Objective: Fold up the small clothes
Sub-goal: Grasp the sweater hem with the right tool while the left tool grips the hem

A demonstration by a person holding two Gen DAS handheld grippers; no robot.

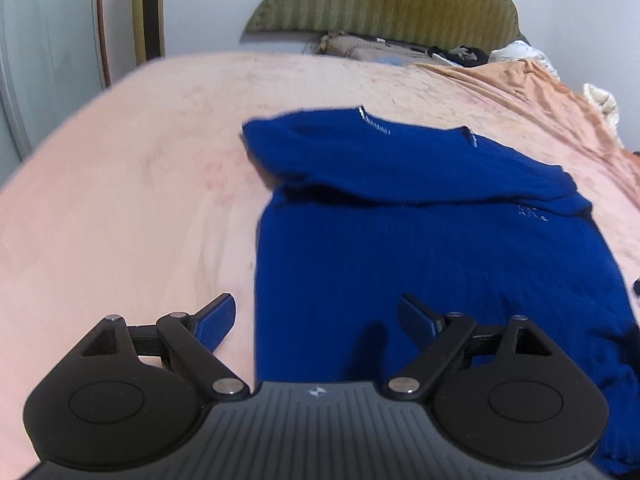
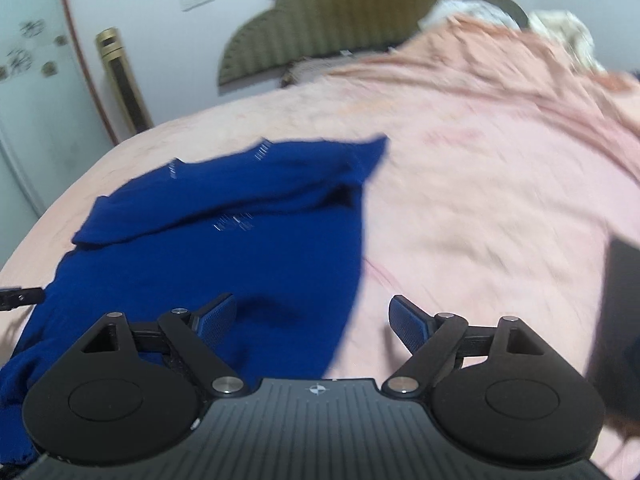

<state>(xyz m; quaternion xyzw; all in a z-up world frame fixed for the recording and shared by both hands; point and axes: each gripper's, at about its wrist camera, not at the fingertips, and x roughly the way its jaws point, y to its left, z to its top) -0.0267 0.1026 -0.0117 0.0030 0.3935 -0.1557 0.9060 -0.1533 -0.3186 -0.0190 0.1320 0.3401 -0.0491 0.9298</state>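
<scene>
A dark blue knit top (image 1: pixel 420 232) lies flat on a pink bedspread (image 1: pixel 132 184), its sleeves folded across the chest. My left gripper (image 1: pixel 316 320) is open and empty, hovering over the top's lower left edge. In the right wrist view the same top (image 2: pixel 224 240) lies to the left. My right gripper (image 2: pixel 312 318) is open and empty over the top's lower right edge, with its left finger (image 2: pixel 216 316) above the fabric and its right finger (image 2: pixel 408 320) above the bedspread.
An olive padded headboard (image 1: pixel 384 0) stands at the far end with crumpled clothes (image 1: pixel 372 48) below it. An orange sheet (image 1: pixel 532 84) is bunched at the back right. A dark object (image 2: pixel 620 312) sits at the right edge. The other gripper's tip (image 2: pixel 20 296) shows at the left.
</scene>
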